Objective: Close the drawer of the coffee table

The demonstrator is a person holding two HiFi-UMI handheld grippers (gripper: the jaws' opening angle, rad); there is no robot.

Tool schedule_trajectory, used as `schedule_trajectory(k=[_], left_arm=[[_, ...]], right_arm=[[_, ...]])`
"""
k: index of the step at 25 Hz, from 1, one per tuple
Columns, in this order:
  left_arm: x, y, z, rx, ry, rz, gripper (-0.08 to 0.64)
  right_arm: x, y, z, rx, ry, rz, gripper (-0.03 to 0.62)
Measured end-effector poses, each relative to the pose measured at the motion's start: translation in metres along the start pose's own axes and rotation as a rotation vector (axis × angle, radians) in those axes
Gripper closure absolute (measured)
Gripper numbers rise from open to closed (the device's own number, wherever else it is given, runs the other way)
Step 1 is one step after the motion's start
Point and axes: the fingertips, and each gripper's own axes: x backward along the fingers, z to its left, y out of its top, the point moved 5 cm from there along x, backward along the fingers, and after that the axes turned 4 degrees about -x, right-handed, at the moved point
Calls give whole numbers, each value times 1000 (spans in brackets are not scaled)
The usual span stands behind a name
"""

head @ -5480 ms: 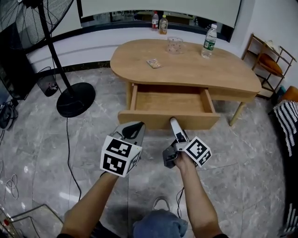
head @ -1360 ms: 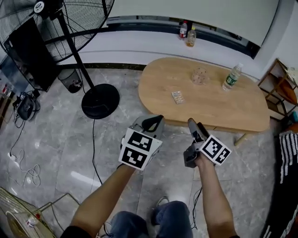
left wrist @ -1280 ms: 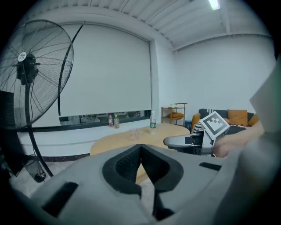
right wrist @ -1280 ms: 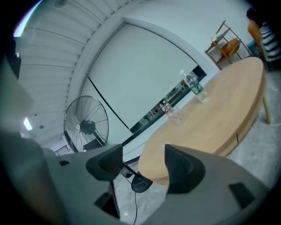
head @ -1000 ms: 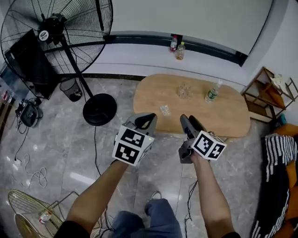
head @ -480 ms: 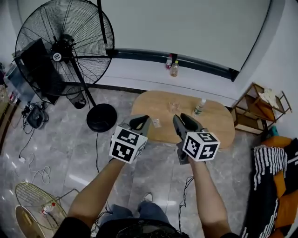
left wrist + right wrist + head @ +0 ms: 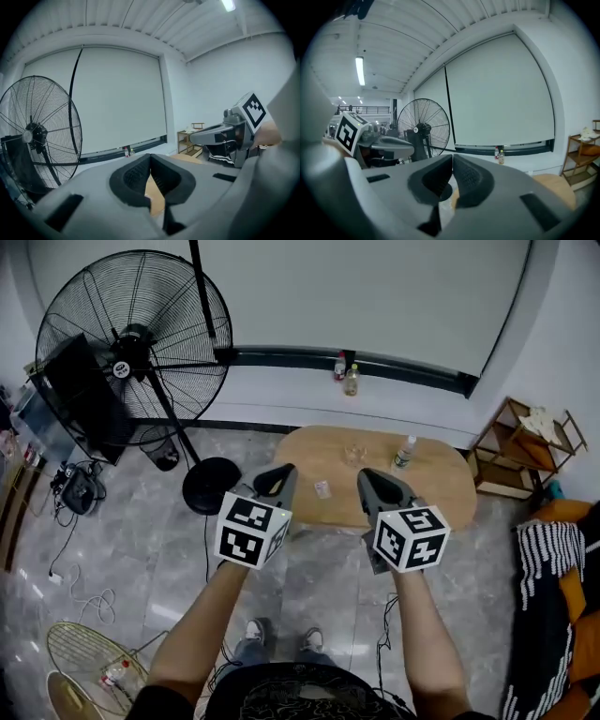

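Fingers [image 7: 133, 177] of left gripper [image 7: 150, 158], right gripper [image 7: 453, 160] clenched empty — head view alone shows whole coffee table [image 7: 433, 491].

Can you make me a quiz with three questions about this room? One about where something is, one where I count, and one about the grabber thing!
1. Where does the big black fan stand in the head view?
A. To the left of the coffee table
B. On top of the table
C. On the wooden shelf

2. How many bottles stand on the ledge behind the coffee table?
A. One
B. Five
C. Two

3. How are the left gripper jaws?
A. Wide apart
B. Shut, with nothing between them
C. Shut on a bottle

Answers:
1. A, as the fan's stand is on the floor to the left of the table.
2. C, as two small bottles stand side by side on the ledge.
3. B, as the left gripper view shows the jaw tips meeting with nothing between them.
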Motion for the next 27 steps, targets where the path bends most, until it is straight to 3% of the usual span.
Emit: schedule_trajectory(k=[5,18,27], left_arm=[[5,5,17,-16,-34,-32,560],[22,4,39,-38,-81,-53,560],[35,5,39,-41,-86,-68,560]], right_arm=[[-3,10,21,65,-31,-14,588],[1,16,44,78,-124,-44,588],[3,10,57,74,-128,-35,588]])
